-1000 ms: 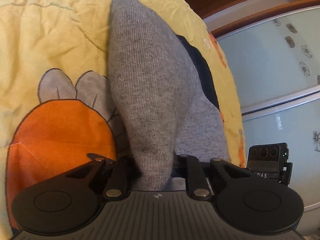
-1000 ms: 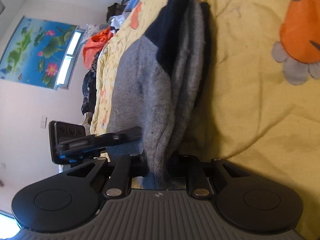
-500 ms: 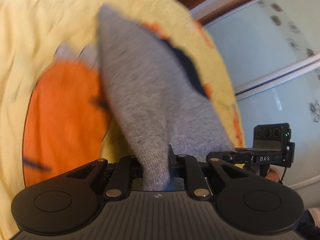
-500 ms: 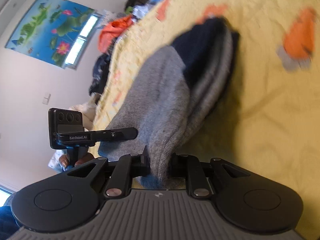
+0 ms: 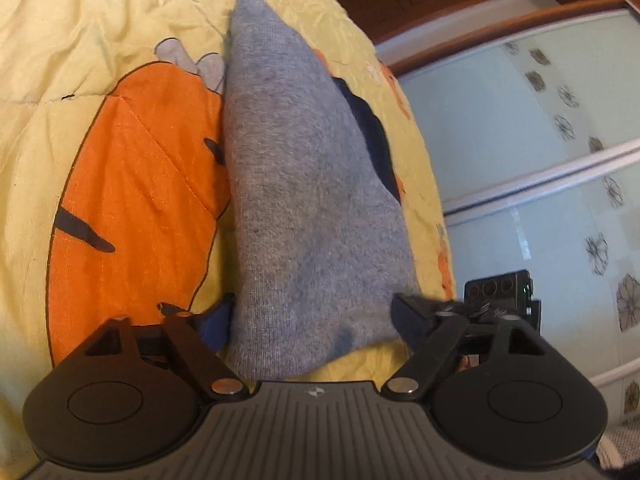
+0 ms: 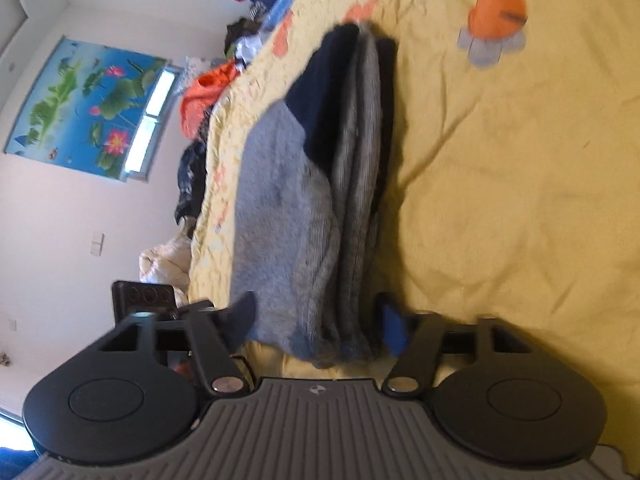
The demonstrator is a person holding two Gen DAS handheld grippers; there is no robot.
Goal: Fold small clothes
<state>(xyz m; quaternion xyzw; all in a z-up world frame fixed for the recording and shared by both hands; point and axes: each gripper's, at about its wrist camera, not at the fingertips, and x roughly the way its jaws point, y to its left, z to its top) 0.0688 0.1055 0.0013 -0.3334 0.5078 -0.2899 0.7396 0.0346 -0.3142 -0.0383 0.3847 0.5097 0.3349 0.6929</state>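
A grey knit sock (image 5: 304, 200) with a dark navy part (image 5: 372, 136) lies folded on the yellow bedspread (image 5: 80, 24). In the right wrist view the folded grey and navy layers (image 6: 332, 184) lie stacked on the bed. My left gripper (image 5: 316, 320) is open, its jaws spread on either side of the sock's near end. My right gripper (image 6: 320, 320) is open too, its jaws apart around the near end of the stack. The other gripper's camera block (image 5: 500, 292) shows at the right in the left wrist view.
The bedspread has an orange cartoon carrot print (image 5: 132, 208). A glass sliding door (image 5: 540, 140) stands past the bed's edge. A pile of clothes (image 6: 208, 92) lies at the far end of the bed, below a lotus picture (image 6: 88, 104) on the wall.
Both grippers were shut on the sock and have opened, letting it down onto the bedspread. The sock now lies flat between the spread jaws.
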